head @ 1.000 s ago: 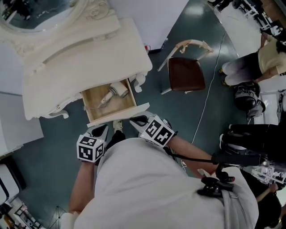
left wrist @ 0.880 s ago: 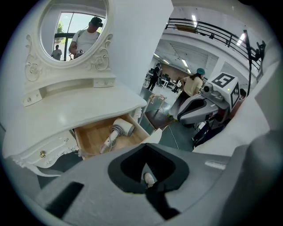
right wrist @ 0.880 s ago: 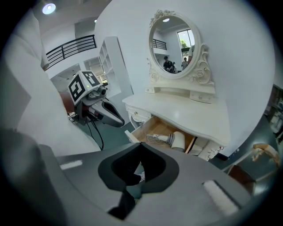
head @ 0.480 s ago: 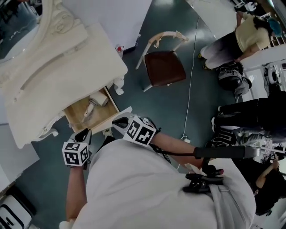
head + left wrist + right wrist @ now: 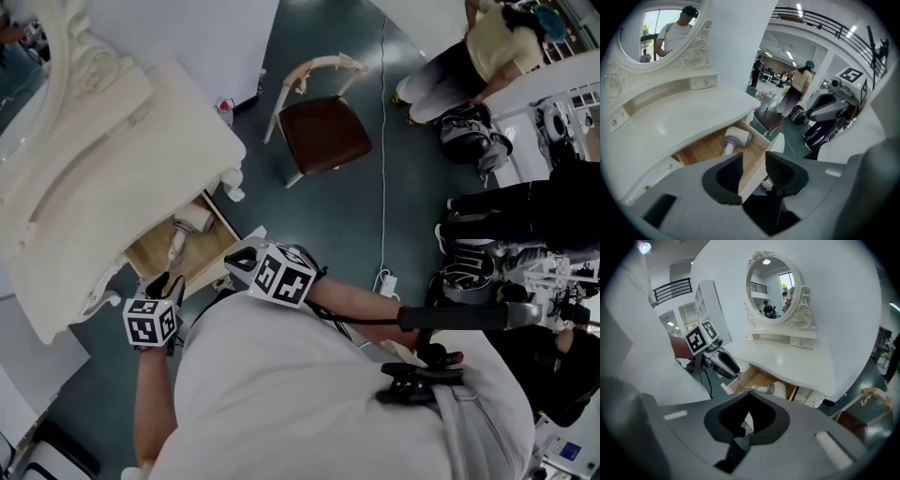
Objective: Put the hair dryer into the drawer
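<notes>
The white hair dryer (image 5: 181,232) lies inside the open wooden drawer (image 5: 217,246) of the white dressing table (image 5: 112,159). In the left gripper view the hair dryer (image 5: 735,138) rests at the back of the drawer (image 5: 701,152). My left gripper (image 5: 753,172) hangs just before the drawer's white front panel, its jaws opening and its pads pressing on nothing. In the head view the left gripper (image 5: 167,281) is at the drawer's near left corner. My right gripper (image 5: 239,260) hovers by the drawer's front right, and the right gripper view shows this gripper (image 5: 747,398) shut and empty.
A brown-seated chair (image 5: 323,131) stands on the dark floor right of the table. A white cable (image 5: 382,178) runs across the floor. People stand and crouch at the right (image 5: 459,61). An oval mirror (image 5: 772,290) tops the table.
The head view has swung, so the table sits further left in the picture. My left gripper has moved down toward the drawer's front corner. The hair dryer has stayed in the drawer.
</notes>
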{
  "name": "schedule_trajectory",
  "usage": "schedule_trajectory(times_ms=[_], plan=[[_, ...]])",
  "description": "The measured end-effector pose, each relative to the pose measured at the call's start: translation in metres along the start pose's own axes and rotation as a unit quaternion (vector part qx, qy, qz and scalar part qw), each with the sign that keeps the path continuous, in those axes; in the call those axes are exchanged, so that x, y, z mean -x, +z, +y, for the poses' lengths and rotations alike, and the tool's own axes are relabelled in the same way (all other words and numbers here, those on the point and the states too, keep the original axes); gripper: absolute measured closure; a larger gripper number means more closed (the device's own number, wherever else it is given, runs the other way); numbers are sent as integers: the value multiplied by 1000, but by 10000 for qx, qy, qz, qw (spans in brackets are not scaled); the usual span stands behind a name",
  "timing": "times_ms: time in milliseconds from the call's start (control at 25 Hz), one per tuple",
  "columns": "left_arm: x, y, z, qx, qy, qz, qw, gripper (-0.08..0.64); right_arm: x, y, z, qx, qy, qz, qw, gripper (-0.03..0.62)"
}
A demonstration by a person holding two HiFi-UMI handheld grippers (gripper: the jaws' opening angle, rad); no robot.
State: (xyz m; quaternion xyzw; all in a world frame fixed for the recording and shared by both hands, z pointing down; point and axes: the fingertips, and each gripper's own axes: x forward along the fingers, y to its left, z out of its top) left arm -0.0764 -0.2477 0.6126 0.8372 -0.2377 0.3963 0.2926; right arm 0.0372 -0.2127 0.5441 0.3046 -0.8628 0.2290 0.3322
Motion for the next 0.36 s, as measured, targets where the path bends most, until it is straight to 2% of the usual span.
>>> schedule_trajectory(times_ms=[200,360], plan=[[-10,-7,8,-81,-80,216,9997,379,8,1,-1,-70,-164,-12,9998,592],[-42,-6,-9,-314,-366,410,9980,353,39,-17,-9,-289,-580,117,9978,592]])
